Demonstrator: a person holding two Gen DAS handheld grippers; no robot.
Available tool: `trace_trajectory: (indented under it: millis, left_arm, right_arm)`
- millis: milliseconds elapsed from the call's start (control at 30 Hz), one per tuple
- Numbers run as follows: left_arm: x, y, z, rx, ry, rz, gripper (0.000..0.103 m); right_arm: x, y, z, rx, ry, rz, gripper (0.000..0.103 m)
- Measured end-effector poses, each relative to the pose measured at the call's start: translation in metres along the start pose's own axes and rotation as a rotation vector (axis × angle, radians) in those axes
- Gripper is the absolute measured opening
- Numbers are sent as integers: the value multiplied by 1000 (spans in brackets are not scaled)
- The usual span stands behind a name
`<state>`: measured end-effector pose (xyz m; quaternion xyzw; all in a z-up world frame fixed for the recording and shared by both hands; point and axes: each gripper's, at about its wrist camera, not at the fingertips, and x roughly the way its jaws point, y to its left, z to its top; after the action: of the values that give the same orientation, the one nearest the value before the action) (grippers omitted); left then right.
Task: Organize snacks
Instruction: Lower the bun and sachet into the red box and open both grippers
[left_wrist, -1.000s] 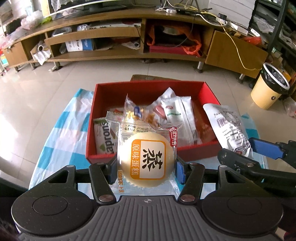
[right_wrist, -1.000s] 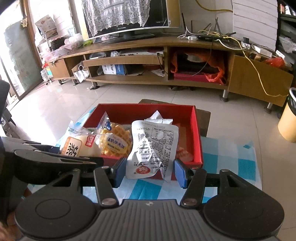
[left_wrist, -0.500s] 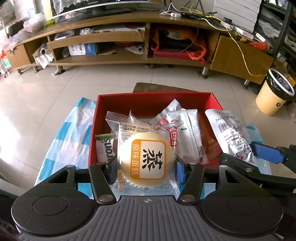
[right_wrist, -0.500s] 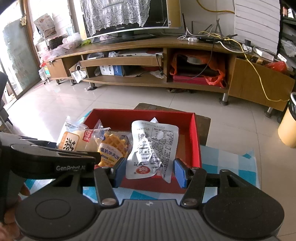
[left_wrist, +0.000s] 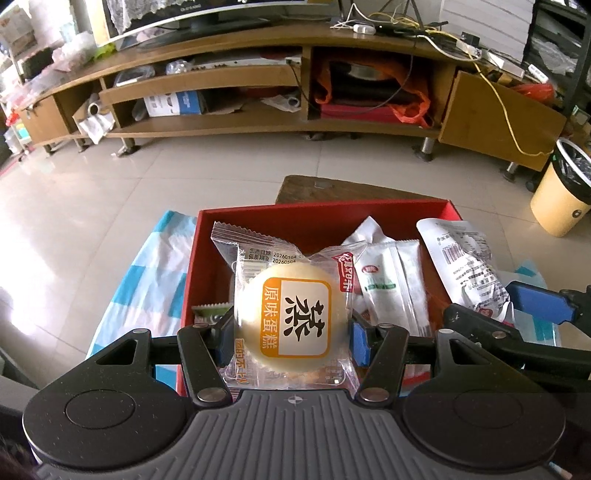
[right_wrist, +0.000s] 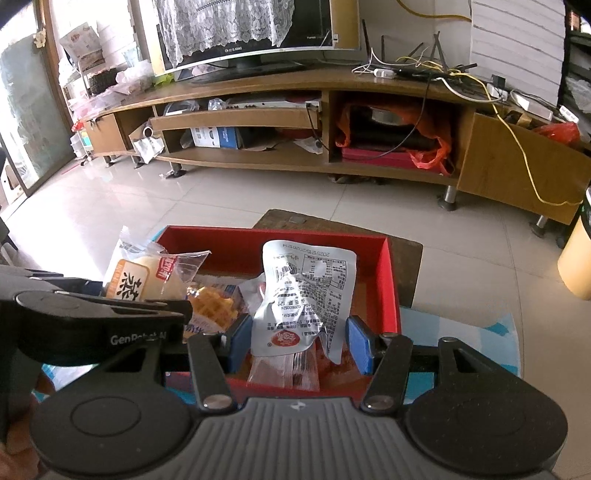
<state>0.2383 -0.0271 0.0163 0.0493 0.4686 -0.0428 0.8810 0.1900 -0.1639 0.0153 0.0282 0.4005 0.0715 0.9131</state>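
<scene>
While several packs are already lying in the red box (left_wrist: 258, 225), L gripper (left_wrist: 288, 338) is clenching the cake pack (left_wrist: 295, 314) — R gripper (right_wrist: 299, 341) is pinching the white pouch (right_wrist: 306, 291). Both are hanging over the box, awaiting release.

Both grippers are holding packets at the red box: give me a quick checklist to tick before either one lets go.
1. Left gripper clamped on the cake packet: ok.
2. Right gripper clamped on the silver pouch: ok.
3. Cake packet over the red box: ok.
4. Silver pouch over the box: ok.
5. Free room in the box beneath each packet: cannot tell.
6. The two grippers apart from each other: ok.
</scene>
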Motion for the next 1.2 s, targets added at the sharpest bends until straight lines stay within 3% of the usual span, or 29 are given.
trace_trajectory:
  millis: [633, 1200]
  left_arm:
    - [27, -7, 9, 45, 4, 52, 68]
    - [12, -11, 7, 67, -42, 70, 87]
  right_arm:
    - [56, -17, 7, 17, 95, -25, 53]
    - [49, -23, 2, 26, 115, -60, 56]
